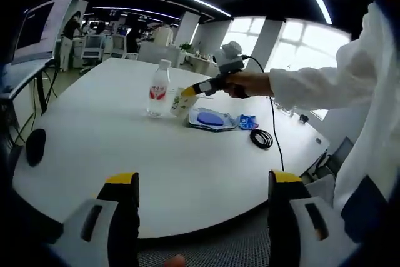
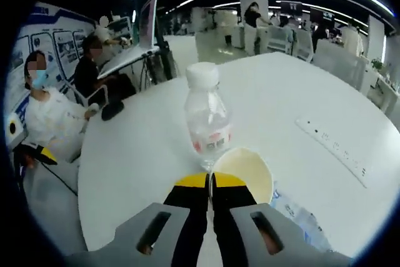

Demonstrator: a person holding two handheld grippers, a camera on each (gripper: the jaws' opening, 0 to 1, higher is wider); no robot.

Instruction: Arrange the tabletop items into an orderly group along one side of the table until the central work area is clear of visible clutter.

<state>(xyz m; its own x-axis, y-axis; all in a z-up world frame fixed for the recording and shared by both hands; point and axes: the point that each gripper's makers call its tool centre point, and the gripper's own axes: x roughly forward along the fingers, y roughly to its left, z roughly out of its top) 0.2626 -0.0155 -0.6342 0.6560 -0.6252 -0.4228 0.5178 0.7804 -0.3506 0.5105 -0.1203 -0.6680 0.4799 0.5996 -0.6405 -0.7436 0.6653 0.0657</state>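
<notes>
Centre of left gripper view: bottle (image 1: 159, 89), paper cup (image 1: 180, 101), blue-lidded tray (image 1: 210, 119), wrapper (image 1: 248, 121), cable (image 1: 261, 138) clustered mid-counter (image 1: 94, 129). Right claw (image 2: 210, 182) pinched on cup rim; left claw (image 1: 203, 182) wide, empty. Grouping barely begun, by my reading.

No text can be read; the water bottle (image 2: 207, 119) bears a red and white label whose print is too blurred to make out; the wall posters (image 2: 55, 46) likewise.
</notes>
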